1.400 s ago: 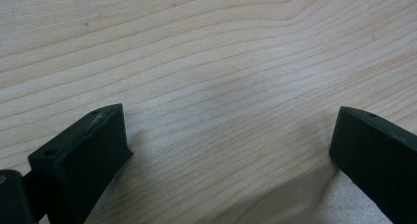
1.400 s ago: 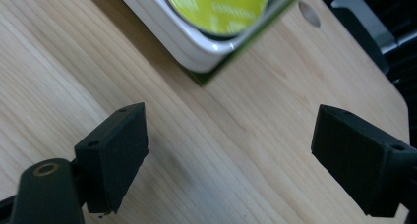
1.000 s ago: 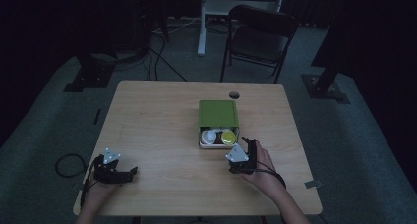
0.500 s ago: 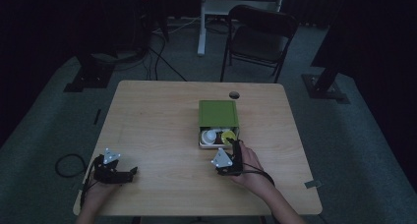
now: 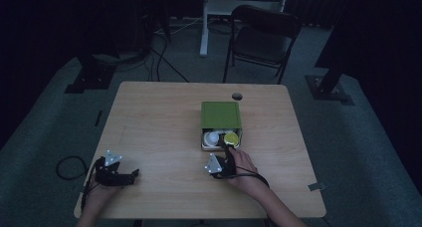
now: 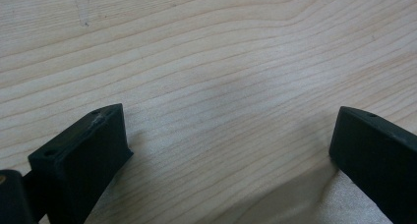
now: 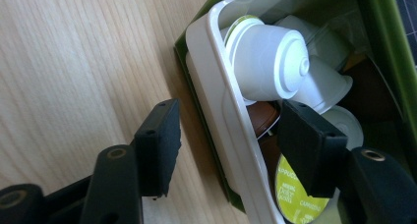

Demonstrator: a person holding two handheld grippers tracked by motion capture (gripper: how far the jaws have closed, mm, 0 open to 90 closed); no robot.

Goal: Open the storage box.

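A green box (image 5: 220, 115) lies mid-table with a white tray (image 5: 205, 146) slid out of its near end. The tray holds coffee capsules: a white one (image 7: 270, 62), a brown one (image 7: 260, 117) and one with a yellow-green lid (image 5: 230, 138) (image 7: 290, 189). My right gripper (image 5: 228, 148) (image 7: 228, 121) straddles the tray's front wall (image 7: 211, 86), one jaw outside over the wood and the other inside above the capsules. Its jaws have just been closing, and the pads stand clear of the wall. My left gripper (image 5: 130, 173) (image 6: 226, 130) rests open on bare wood at the near left.
The wooden table (image 5: 159, 117) has a round cable hole (image 5: 237, 95) behind the box. A dark folding chair (image 5: 263, 33) and a white stand (image 5: 209, 18) are beyond the far edge. A cable loop (image 5: 67, 165) lies on the floor at the left.
My right gripper has moved left along the tray's front and dipped its tips over the tray wall, with its jaws narrower than before. The left gripper has not moved.
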